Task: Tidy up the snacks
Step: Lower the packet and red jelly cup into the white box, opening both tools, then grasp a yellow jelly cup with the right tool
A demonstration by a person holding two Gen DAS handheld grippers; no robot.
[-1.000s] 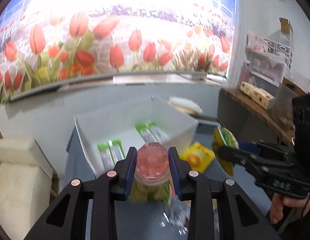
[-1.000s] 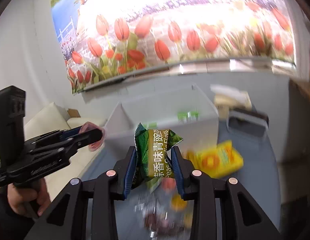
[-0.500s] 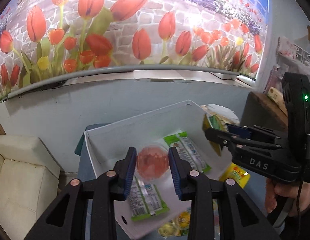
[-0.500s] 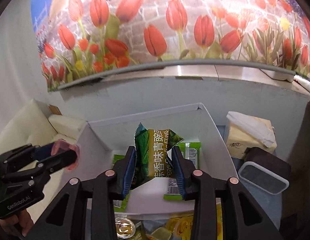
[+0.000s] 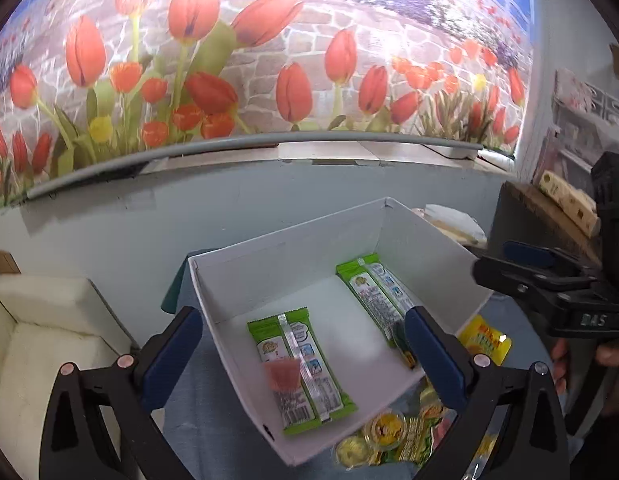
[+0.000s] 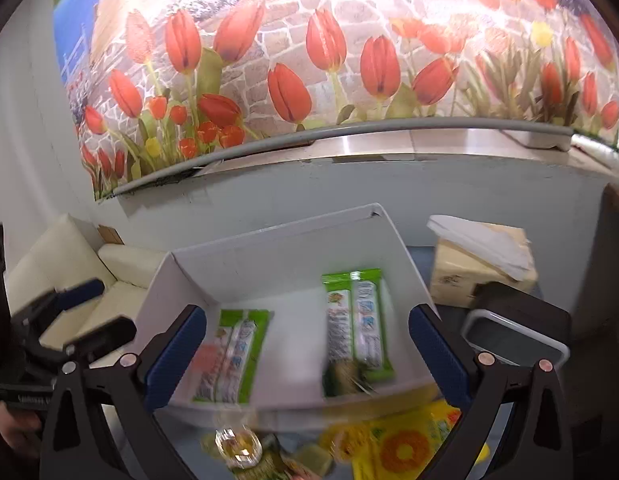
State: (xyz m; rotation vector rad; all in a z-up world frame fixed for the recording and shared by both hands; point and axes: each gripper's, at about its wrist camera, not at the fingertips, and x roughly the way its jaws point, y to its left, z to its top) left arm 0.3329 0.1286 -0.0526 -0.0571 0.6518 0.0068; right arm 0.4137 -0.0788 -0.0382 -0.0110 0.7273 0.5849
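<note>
2 grippers sit over the white box [image 5: 293, 264], and you hold both with fingers spread wide and nothing between the pads. In the left wrist view, your left gripper [image 5: 303, 340] frames the lower centre of the frame; the blue pads stand at either side of the box floor. Your right gripper [image 5: 475, 268] enters from the right edge of that view, at the box's right rim.

Inside the box lie 2 green snack packets flat on the floor: the near green packet [image 5: 299, 368] at lower centre and the far green packet [image 5: 375, 296] toward the right wall. A pink jelly cup [image 5: 282, 374] appears blurred over the near packet; you cannot tell whether it touches. A dark green pea packet [image 6: 345, 378] shows blurred at the near end of the far packet in the right wrist view.

Outside the box, at the lower right of the frame, lie yellow jelly cups [image 5: 383, 428] and a yellow packet [image 5: 485, 344] on the blue table [image 5: 205, 412].

In the right wrist view, your right gripper [image 6: 307, 344] spans the box front.
</note>
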